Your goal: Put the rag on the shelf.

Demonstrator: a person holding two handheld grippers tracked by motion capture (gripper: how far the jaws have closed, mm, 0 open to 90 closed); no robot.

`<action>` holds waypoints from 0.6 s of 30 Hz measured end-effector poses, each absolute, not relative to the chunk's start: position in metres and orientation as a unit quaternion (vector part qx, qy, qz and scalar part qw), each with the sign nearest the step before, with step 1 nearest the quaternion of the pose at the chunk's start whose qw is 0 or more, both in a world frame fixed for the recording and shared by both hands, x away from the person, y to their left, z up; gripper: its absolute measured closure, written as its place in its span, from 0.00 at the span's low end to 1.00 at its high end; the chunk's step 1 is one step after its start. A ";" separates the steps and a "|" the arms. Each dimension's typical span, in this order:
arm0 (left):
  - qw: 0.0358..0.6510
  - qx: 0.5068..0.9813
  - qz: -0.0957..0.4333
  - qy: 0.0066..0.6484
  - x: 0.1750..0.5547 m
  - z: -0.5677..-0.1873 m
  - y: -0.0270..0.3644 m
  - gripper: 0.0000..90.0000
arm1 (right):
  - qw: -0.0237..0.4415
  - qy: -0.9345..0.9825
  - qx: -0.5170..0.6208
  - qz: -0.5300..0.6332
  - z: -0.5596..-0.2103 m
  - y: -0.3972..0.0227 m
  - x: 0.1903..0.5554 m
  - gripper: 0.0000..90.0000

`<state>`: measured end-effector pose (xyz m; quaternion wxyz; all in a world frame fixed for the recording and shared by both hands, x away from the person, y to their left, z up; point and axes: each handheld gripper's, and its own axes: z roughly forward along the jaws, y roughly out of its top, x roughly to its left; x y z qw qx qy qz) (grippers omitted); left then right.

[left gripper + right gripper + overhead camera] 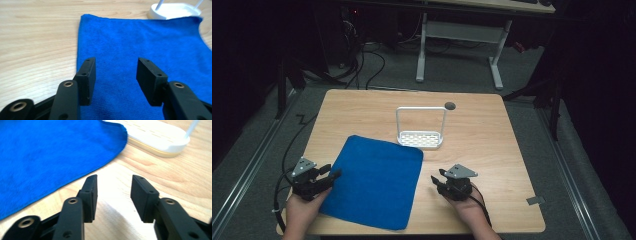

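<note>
- A white rack (420, 137) stands on the wooden bench (482, 145), past the middle: a slotted tray base with a tall hoop handle rising over it. Nothing lies in the tray.
- A blue cloth (374, 180) lies flat on the near-left part of the bench; its far right corner sits just beside the rack's base, and in the left gripper view (140, 42) that corner overlaps the rack's (175, 11) rim.
- The left gripper (332, 176) is held at the cloth's left edge, its 2 jaws apart with nothing between them; in the left gripper view (116, 75) they hang over the cloth's left part.
- The right gripper (436, 179) is held just right of the cloth, over bare wood. Its 2 jaws stand apart and empty; in the right gripper view (113, 195) the cloth (50, 155) lies to their left and the rack (157, 138) ahead.
- A dark round hole (450, 105) sits in the bench behind the rack, well apart from both grippers.
- Nothing stands between either gripper and the cloth.
</note>
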<state>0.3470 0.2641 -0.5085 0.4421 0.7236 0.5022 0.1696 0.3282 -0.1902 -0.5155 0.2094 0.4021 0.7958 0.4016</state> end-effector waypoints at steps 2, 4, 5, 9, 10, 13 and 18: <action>0.435 0.726 0.175 0.503 0.350 -0.510 0.264 0.58 | 0.211 0.795 0.403 0.401 -0.516 -0.191 0.329 0.67; 0.433 0.727 0.176 0.504 0.351 -0.510 0.264 0.58 | 0.212 0.797 0.400 0.400 -0.517 -0.191 0.328 0.67; 0.433 0.725 0.176 0.506 0.354 -0.510 0.263 0.58 | 0.214 0.801 0.391 0.399 -0.517 -0.192 0.327 0.67; 0.427 0.725 0.180 0.508 0.355 -0.510 0.263 0.58 | 0.213 0.799 0.391 0.404 -0.515 -0.196 0.327 0.67; 0.425 0.725 0.183 0.509 0.354 -0.510 0.263 0.58 | 0.213 0.797 0.391 0.408 -0.514 -0.198 0.328 0.67; 0.427 0.725 0.181 0.509 0.352 -0.510 0.264 0.58 | 0.214 0.796 0.392 0.409 -0.513 -0.198 0.329 0.67; 0.421 0.735 0.171 0.503 0.351 -0.512 0.263 0.68 | 0.209 0.799 0.383 0.414 -0.511 -0.193 0.328 0.71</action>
